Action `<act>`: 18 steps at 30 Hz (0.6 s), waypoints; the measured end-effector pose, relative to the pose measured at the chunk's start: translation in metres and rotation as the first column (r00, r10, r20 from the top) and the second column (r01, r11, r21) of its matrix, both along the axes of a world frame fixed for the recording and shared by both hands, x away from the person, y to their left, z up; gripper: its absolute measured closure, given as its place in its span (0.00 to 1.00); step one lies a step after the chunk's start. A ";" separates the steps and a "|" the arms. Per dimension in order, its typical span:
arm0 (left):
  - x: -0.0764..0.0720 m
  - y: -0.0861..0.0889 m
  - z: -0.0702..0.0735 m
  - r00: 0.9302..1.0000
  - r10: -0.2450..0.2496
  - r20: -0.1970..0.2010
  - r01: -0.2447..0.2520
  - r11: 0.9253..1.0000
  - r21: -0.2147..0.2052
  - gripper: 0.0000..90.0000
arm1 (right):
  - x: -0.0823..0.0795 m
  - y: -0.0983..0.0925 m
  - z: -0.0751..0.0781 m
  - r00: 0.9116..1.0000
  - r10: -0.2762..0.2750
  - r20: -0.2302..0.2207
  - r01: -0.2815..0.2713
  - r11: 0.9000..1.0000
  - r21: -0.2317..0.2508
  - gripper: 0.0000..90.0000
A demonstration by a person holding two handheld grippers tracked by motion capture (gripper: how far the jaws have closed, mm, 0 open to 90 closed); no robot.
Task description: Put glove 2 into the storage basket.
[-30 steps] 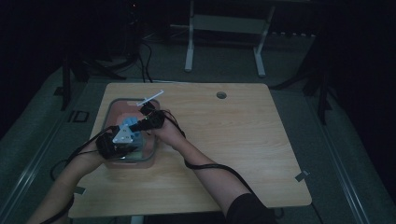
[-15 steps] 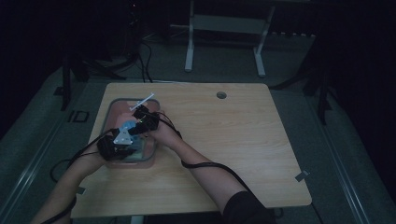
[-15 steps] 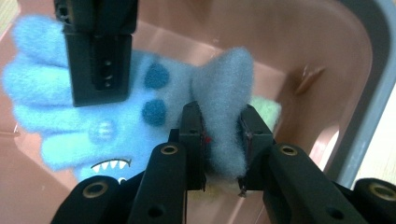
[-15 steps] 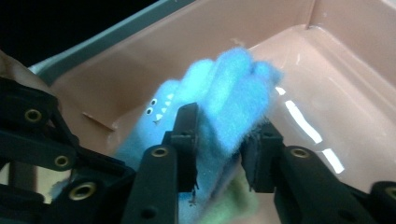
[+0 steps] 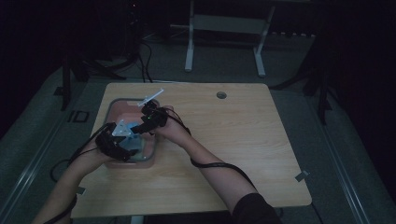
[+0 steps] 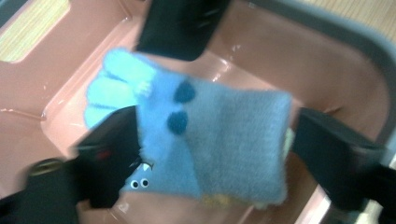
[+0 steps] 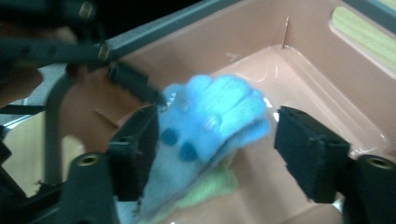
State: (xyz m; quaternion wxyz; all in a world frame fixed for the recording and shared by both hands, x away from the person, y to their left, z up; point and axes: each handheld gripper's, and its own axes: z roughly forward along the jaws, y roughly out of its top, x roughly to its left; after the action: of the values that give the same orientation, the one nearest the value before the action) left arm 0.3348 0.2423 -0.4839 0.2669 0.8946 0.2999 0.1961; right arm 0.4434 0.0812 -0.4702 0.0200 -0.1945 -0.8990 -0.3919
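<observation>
My left gripper (image 6: pixel 205 135) and right gripper (image 7: pixel 215 149) have both just opened around the blue sock (image 6: pixel 210 140) in the pink bin (image 6: pixel 289 60) (toes toward ten o'clock), neither pressing it.

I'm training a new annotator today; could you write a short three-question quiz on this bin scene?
1. True or false: the blue sock lies inside the pink bin.
2. How do the left gripper and right gripper stand? A) both open B) both shut C) one shut
3. What colour is the fabric peeking out under the sock?

Key:
1. True.
2. A; their jaws have just been opening, with the sock between them and the far pads clear of it.
3. Yellow-green.
</observation>
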 end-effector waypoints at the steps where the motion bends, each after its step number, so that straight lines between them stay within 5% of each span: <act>1: 0.000 -0.001 0.003 1.000 0.018 0.011 -0.017 1.000 -0.007 0.16 | -0.001 -0.004 0.002 1.000 0.005 -0.002 -0.005 1.000 0.009 0.30; 4: 0.000 -0.005 0.009 1.000 0.027 0.014 -0.026 0.998 -0.049 0.11 | -0.003 -0.017 0.007 0.999 0.030 -0.017 -0.030 0.999 0.037 0.21; 8: -0.003 -0.018 0.017 0.999 0.012 0.051 -0.006 0.994 -0.105 0.06 | -0.008 -0.034 0.012 0.998 0.058 0.030 -0.059 0.997 0.052 0.17; 11: -0.003 -0.029 0.021 0.999 -0.009 0.033 0.014 0.989 -0.147 0.03 | -0.010 -0.046 0.015 0.997 0.066 0.045 -0.069 0.996 0.055 0.17; 18: -0.002 -0.057 0.023 0.997 -0.056 0.045 0.063 0.986 -0.157 0.03 | -0.012 -0.079 0.019 0.997 0.052 0.058 -0.056 0.995 0.077 0.17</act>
State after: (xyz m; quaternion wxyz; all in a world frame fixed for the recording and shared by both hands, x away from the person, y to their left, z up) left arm 0.3328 0.1855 -0.4608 0.3489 0.8750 0.2824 0.1814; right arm 0.4312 0.0021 -0.4517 0.0132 -0.1583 -0.8880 -0.4316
